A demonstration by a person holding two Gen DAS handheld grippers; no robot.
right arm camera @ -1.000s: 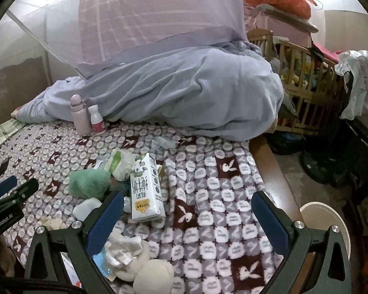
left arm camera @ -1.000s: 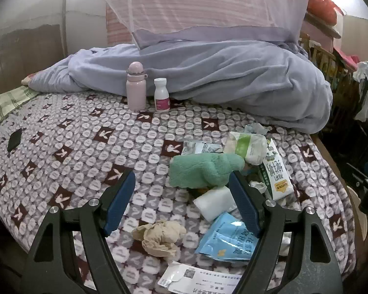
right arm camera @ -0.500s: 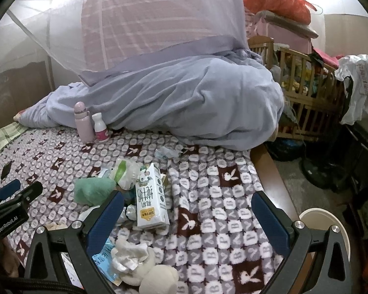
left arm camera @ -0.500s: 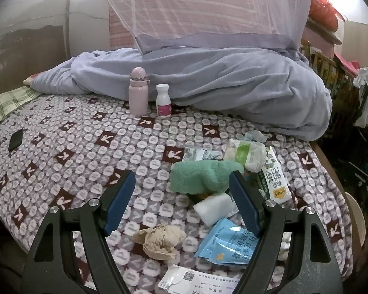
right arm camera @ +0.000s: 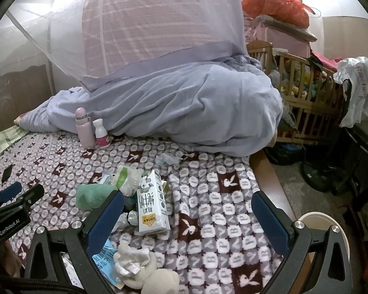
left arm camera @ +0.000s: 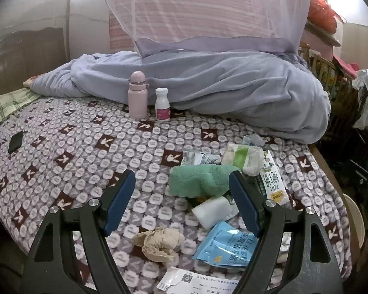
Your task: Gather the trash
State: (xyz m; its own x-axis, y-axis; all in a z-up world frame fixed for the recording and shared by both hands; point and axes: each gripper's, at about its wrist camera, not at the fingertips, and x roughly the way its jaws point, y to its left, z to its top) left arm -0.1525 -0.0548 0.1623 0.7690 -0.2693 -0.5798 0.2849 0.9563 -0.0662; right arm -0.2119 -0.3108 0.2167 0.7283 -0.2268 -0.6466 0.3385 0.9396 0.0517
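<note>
Two bottles [left arm camera: 137, 95] [left arm camera: 162, 104], one milk carton [right arm camera: 151, 205], one green towel [left arm camera: 200, 180], one blue packet [left arm camera: 227, 246].

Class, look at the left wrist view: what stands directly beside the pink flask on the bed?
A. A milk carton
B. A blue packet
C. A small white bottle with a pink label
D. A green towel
C: the small white bottle with a pink label stands upright right next to the pink flask, near the blue quilt.

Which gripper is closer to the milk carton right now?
Right. The milk carton lies just past the right gripper, beside its left jaw. The left gripper sits further left, over the green towel, with the carton off to its right. Both jaws open.
</note>
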